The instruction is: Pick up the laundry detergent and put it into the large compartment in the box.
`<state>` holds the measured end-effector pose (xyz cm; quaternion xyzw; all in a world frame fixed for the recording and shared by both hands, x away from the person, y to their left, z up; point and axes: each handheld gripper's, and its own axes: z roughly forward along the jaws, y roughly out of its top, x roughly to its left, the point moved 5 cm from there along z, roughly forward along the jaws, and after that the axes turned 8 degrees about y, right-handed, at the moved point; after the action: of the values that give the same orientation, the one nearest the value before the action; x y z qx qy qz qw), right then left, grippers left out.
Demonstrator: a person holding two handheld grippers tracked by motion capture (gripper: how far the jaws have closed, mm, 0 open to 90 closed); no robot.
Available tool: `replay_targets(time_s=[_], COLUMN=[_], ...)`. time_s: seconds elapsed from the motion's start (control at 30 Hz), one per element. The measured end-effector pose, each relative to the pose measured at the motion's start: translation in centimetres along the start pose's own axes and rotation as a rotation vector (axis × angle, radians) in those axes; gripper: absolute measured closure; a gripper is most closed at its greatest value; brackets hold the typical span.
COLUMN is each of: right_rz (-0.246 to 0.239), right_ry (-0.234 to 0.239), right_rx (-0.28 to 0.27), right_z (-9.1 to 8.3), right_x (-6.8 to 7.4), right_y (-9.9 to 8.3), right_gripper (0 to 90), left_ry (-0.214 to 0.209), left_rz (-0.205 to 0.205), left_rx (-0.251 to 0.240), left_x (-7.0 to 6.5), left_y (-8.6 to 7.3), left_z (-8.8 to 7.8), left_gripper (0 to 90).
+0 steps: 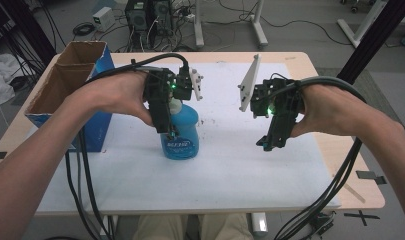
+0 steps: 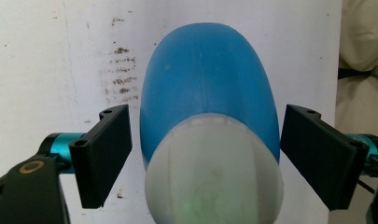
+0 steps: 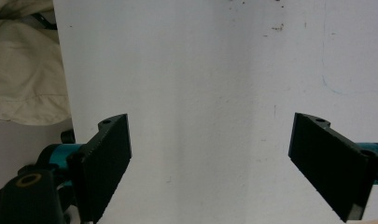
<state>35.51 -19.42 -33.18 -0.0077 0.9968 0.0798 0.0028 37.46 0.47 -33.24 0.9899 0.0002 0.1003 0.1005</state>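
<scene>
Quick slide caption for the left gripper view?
Open left gripper straddling the blue bottle and its white cap above the white mat, untouched.

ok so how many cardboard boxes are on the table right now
1. The cardboard box, blue on the outside and open at the top, stands at the table's left edge, beside the left gripper. Nothing suggests another hidden.

Table: we see a light wooden top [image 1: 300, 62] under a white mat [image 1: 230, 165].
Floor: we note grey carpet [image 1: 310, 30], trailing cables, white stand legs [image 1: 257, 25].
Equipment: we observe dark computer towers [image 1: 149, 15].
</scene>
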Motion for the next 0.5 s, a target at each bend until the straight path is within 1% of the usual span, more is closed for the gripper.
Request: replay_targets(time_s=[0.13, 0.2, 0.23, 0.27, 0.4, 0.5], right_rz=[0.005, -0.001, 0.001, 0.0, 0.004, 0.006], right_ry=[0.002, -0.001, 0.001, -0.002, -0.001, -0.002], right_rx=[0.004, 0.003, 0.003, 0.003, 0.002, 0.004], right_z=[0.0, 0.03, 0.03, 0.01, -0.05, -0.03], right_x=[0.01, -0.03, 0.0, -0.02, -0.01, -0.04], right_y=[-0.07, -0.07, -0.08, -0.09, -0.24, -0.39], right_gripper=[12.3, 12.3, 12.3, 12.3, 12.3, 12.3], left_ry=[-0.003, -0.002, 0.006, 0.013, 0.0, -0.002], left_rz=[0.004, 0.005, 0.012, 0.009, 0.008, 0.006], left_rx=[0.003, 0.009, 0.013, 0.014, 0.015, 0.015], left_x=[-0.04, -0.03, 0.02, 0.05, 0.01, 0.03], left_y=[0.18, 0.21, 0.2, 0.21, 0.17, 0.18], left_z=[0.04, 0.18, 0.2, 0.23, 0.26, 0.25], left_gripper=[17.1, 17.2, 18.6, 19.6, 20.0, 20.9])
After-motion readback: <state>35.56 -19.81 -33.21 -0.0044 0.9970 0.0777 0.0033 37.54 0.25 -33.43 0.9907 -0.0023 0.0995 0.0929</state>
